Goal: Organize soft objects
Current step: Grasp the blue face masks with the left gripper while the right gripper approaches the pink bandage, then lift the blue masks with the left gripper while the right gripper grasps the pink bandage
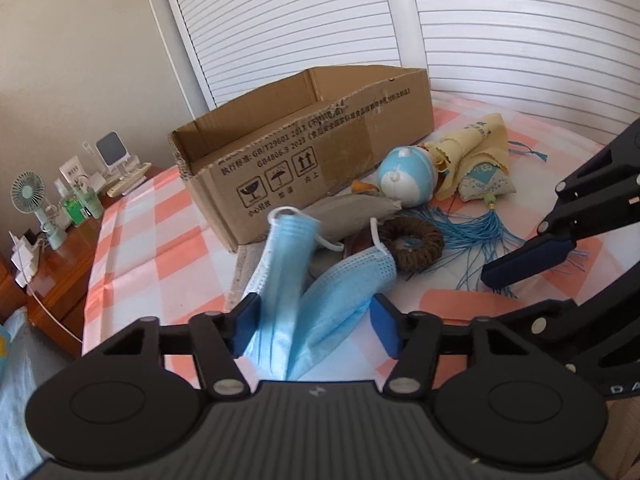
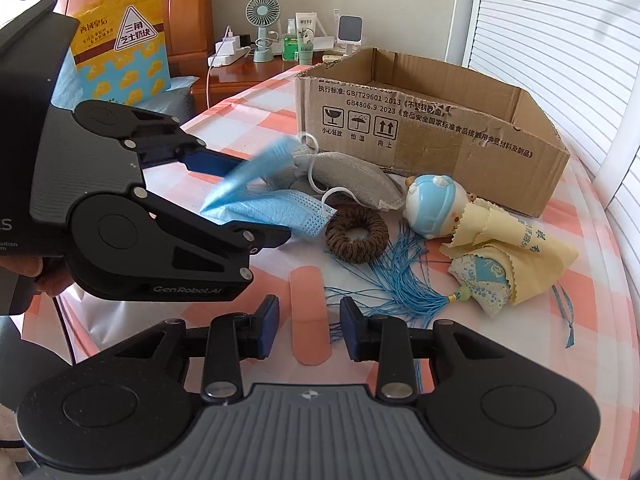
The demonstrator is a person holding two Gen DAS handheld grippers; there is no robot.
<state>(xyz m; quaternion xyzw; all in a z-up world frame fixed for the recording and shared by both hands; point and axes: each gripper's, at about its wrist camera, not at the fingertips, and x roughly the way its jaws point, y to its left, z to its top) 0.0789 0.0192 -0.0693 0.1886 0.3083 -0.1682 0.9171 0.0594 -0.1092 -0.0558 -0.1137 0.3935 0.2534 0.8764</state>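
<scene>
Mask [image 1: 288, 280] fills the left wrist view, folded between the pads of the left gripper [image 1: 314, 326]; both pads stand a little off the cloth, and whether either one presses it I cannot tell. This gripper tilts down over the checked tabletop [image 1: 160, 248]. One half of the mask is blurred. Past it lie a grey pouch [image 1: 348, 216], a brown ring [image 1: 412, 248], a blue-capped toy [image 1: 406, 176] and a yellow cloth [image 1: 476, 152]. The box [image 1: 320, 148] stands open-topped behind them. Bare tabletop runs left of the box to the near edge. The right gripper [image 1: 532, 256] enters from the right above blue tassels [image 1: 480, 236].

In the right wrist view, the right gripper [image 2: 308, 326] points down, half open, a plaster [image 2: 308, 316] lying between its pads untouched. The left gripper [image 2: 240, 200] reaches in from the left, lying on its side, with the mask [image 2: 276, 208] in its jaws. Tassels [image 2: 400, 276] and a sachet [image 2: 484, 288] lie close to the right.
</scene>
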